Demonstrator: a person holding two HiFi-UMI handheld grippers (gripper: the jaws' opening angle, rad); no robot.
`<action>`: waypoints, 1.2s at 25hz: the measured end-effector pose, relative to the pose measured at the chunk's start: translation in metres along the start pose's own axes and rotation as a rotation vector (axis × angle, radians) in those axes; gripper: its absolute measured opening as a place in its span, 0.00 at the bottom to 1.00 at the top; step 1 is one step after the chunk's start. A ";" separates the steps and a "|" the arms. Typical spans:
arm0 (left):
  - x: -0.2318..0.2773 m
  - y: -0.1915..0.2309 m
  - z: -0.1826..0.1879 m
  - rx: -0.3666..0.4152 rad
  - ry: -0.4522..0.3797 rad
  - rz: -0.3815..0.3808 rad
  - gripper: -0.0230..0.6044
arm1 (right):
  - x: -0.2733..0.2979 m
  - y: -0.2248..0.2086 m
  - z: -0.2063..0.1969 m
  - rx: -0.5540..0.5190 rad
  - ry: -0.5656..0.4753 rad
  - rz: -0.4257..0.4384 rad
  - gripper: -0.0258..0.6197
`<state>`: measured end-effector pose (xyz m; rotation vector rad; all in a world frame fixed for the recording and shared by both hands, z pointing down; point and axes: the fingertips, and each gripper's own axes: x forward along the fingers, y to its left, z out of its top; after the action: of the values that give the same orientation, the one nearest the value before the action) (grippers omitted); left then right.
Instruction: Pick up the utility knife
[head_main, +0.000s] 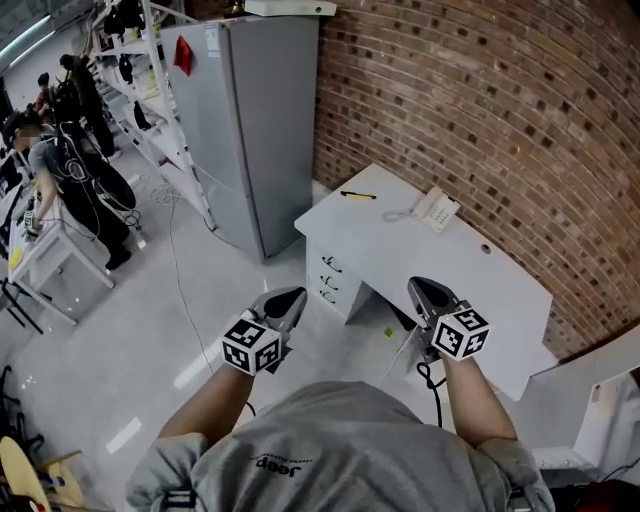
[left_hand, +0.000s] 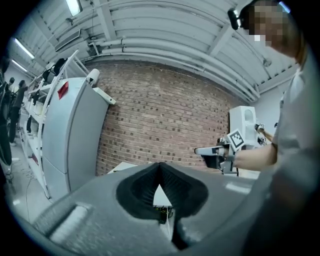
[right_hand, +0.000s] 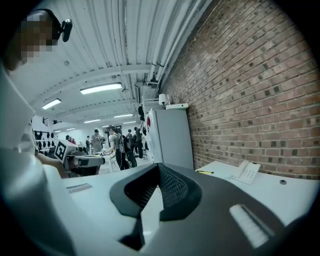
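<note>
The utility knife (head_main: 358, 195), thin, yellow and black, lies near the far left end of the white desk (head_main: 400, 255) against the brick wall. In the right gripper view the utility knife (right_hand: 205, 172) is a small yellow streak on the desk top. My left gripper (head_main: 297, 295) is held over the floor, short of the desk's front left corner. Its jaws meet at the tips and hold nothing. My right gripper (head_main: 420, 285) hovers over the desk's near edge, jaws also together and empty. Both point toward the desk, well short of the knife.
A white telephone (head_main: 435, 208) sits on the desk right of the knife. A tall grey cabinet (head_main: 250, 120) stands left of the desk, whose drawers (head_main: 335, 280) face me. Cables run across the floor (head_main: 180, 270). People and racks (head_main: 80, 150) stand at far left.
</note>
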<state>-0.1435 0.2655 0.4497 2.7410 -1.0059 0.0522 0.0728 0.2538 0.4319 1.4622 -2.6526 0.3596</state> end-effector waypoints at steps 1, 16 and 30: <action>0.004 0.016 0.006 0.008 0.005 -0.010 0.03 | 0.016 -0.001 0.006 0.004 -0.007 -0.006 0.05; 0.068 0.152 0.038 -0.013 0.016 -0.052 0.03 | 0.147 -0.058 0.029 0.036 0.017 -0.072 0.05; 0.235 0.192 0.045 -0.009 0.028 0.080 0.03 | 0.235 -0.228 0.057 0.032 0.005 0.065 0.05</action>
<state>-0.0893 -0.0362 0.4683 2.6838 -1.1056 0.0983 0.1409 -0.0705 0.4582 1.3844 -2.7072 0.4127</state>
